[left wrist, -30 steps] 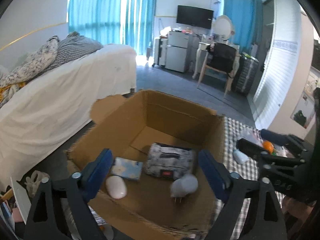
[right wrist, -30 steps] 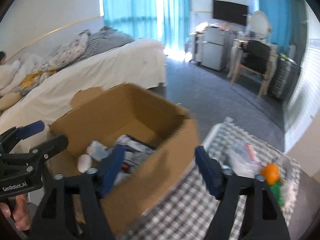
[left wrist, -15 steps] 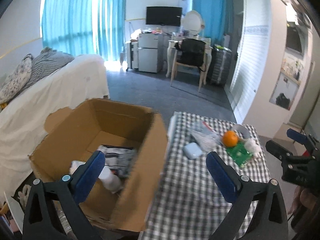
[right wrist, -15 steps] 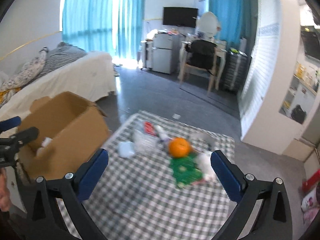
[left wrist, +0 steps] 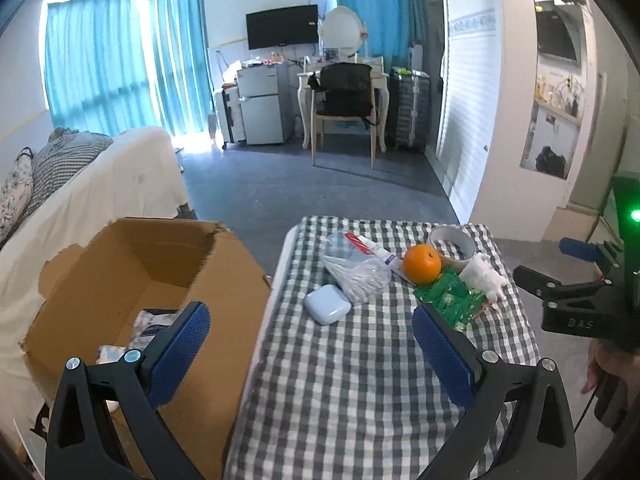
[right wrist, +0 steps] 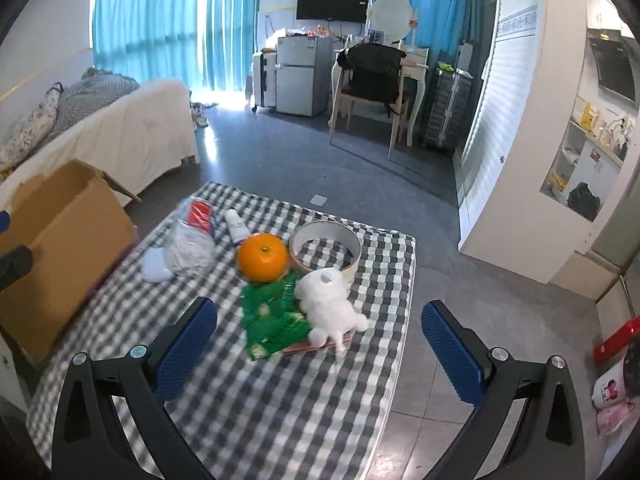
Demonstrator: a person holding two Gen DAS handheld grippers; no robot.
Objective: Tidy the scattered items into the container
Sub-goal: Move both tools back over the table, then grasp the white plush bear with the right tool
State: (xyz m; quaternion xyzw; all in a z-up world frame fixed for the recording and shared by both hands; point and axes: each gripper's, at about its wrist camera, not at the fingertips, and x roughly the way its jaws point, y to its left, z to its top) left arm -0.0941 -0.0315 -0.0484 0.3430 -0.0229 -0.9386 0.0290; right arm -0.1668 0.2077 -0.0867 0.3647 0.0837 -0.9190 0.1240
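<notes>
**Two grippers wide apart above the checked table**

Left wrist view: the left gripper (left wrist: 310, 344) is spread wide and holds nothing, hanging over the near edge of the checked table (left wrist: 360, 400). A cardboard box (left wrist: 132, 280) stands just left of the table with a few items inside. On the cloth lie a pale blue case (left wrist: 327, 304), a clear bag (left wrist: 356, 268), an orange (left wrist: 422, 264), a green packet (left wrist: 452, 300) and a tape roll (left wrist: 452, 242).

Right wrist view: the right gripper (right wrist: 318, 344) is likewise parted and empty. A white toy (right wrist: 330, 304) lies on the green packet, beside the orange.
</notes>
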